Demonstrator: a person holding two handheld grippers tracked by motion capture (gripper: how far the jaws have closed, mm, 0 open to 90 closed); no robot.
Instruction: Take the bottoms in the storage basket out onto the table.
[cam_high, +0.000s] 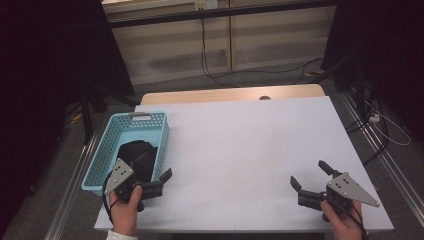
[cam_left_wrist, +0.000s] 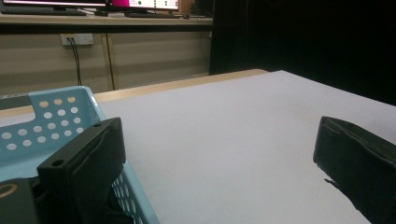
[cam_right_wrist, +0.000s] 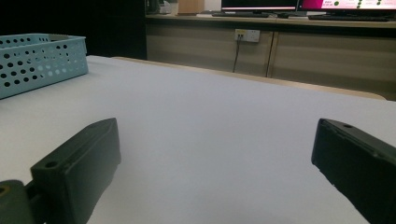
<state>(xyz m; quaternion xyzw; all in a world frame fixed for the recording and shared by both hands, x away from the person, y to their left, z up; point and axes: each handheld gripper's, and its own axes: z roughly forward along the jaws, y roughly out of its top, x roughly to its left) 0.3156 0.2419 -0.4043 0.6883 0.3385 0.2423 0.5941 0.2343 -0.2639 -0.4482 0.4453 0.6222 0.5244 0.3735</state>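
Fingers spread wide on left gripper (cam_high: 159, 181) and right gripper (cam_high: 311, 176), pinching nothing. Black cloth (cam_high: 139, 156) inside blue basket (cam_high: 111, 134), beside left gripper. Judged: loading done, or removal pending.

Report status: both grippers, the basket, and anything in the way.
Left gripper open, empty, at the light blue perforated plastic basket. Right gripper open, empty, over bare white tabletop. Black cloth bundle lies in basket. Nothing in the way.
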